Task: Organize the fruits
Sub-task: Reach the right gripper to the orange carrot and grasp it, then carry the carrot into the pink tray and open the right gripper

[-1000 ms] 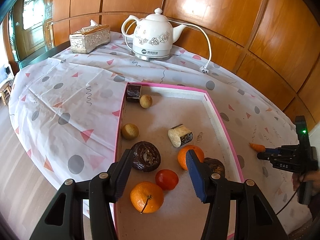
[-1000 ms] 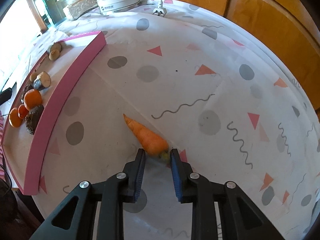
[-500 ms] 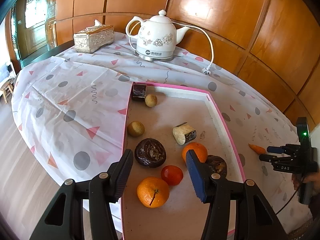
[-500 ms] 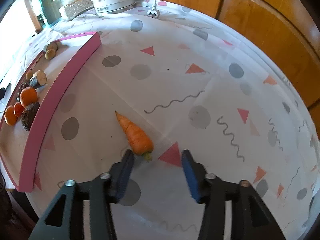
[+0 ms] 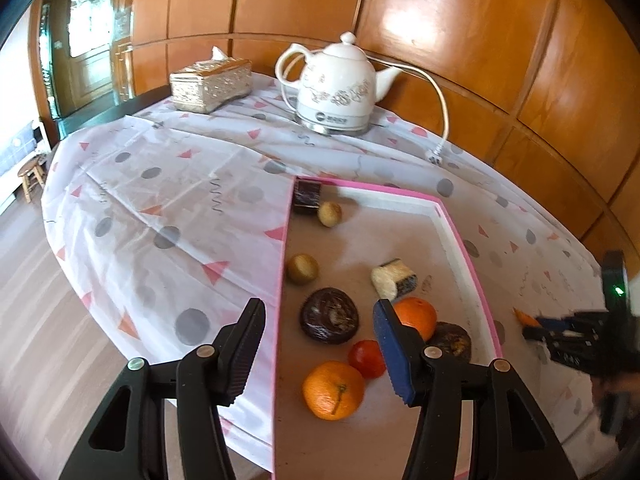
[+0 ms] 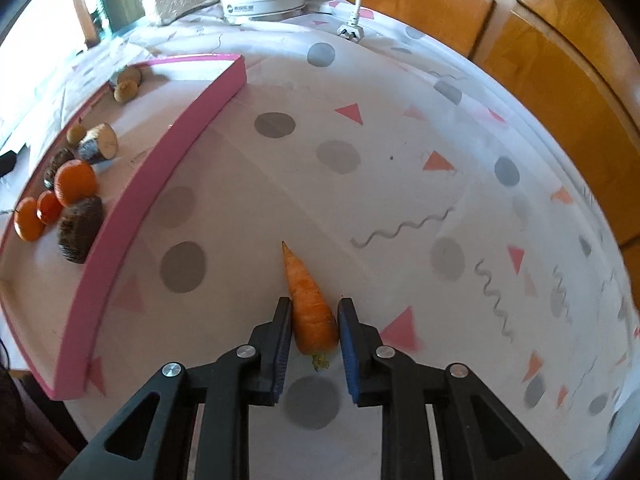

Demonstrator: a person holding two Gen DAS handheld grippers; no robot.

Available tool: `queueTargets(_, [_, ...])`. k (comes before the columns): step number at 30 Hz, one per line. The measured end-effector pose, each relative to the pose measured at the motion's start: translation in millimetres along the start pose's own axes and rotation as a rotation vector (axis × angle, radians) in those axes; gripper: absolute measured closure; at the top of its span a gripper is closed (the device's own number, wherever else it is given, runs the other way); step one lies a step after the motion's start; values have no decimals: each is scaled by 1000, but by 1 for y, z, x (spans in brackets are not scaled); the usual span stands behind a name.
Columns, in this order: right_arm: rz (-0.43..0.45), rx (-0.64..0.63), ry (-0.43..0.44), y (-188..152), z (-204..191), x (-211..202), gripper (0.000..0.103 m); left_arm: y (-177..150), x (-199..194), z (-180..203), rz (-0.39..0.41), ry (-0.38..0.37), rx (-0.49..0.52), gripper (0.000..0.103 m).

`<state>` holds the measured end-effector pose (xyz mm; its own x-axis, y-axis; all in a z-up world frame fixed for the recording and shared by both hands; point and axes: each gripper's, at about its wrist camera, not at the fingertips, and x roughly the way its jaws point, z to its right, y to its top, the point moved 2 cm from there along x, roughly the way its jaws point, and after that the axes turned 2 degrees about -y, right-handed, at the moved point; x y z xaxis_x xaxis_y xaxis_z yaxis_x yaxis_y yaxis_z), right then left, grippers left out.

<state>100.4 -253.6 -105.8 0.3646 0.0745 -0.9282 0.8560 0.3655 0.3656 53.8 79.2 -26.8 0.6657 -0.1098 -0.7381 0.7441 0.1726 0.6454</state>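
- Right gripper (image 6: pixel 314 326), bottom centre of the right wrist view, is clenching on the carrot (image 6: pixel 310 306); the jaws have just been closing, and both pads are now pressing the thick end of the root.
- Carrot is lying on the patterned tablecloth (image 6: pixel 400 184), tip pointing toward the top of the frame, green stub showing just below the pads. It is sitting to the right of the pink tray (image 6: pixel 132 216), apart from the tray wall.
- In the left wrist view the same carrot (image 5: pixel 526 317) is showing only as an orange tip at the right edge, poking out of the right gripper (image 5: pixel 538 328).
- Left gripper (image 5: pixel 320 354) is hovering released, lower centre of its frame, jaws standing apart over the near left rim of the tray (image 5: pixel 460 232); nothing between the pads.
- Tray is holding the fruit: near orange (image 5: pixel 333 390) lower centre, small red fruit (image 5: pixel 366 358) just above it, second orange (image 5: pixel 416 316) partly behind the right finger, a dark wrinkled fruit (image 5: pixel 329 315) at mid-frame.
- Two small tan fruits and two stubby cut pieces are lying farther up the tray.
- White kettle (image 5: pixel 338 92) and tissue box (image 5: pixel 210 84) are standing at the top of the frame, against the wood panelling.
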Motion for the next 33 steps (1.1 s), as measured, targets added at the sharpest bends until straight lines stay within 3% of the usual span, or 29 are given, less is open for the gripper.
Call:
queueTargets(9, [85, 153, 135, -24, -21, -37, 80, -6, -9, -4, 33, 31, 3, 41])
queueTargets(20, [172, 147, 410, 3, -105, -73, 80, -8, -29, 13, 122, 68, 78, 16])
queueTargets(23, [167, 146, 401, 8, -123, -68, 80, -8, -33, 16, 134, 68, 93, 14])
queueTargets(27, [145, 166, 382, 19, -132, -56, 80, -10, -34, 18, 139, 71, 103, 4])
queueTargets(33, [90, 182, 386, 26, -144, -40, 80, -10, -35, 18, 147, 63, 106, 0])
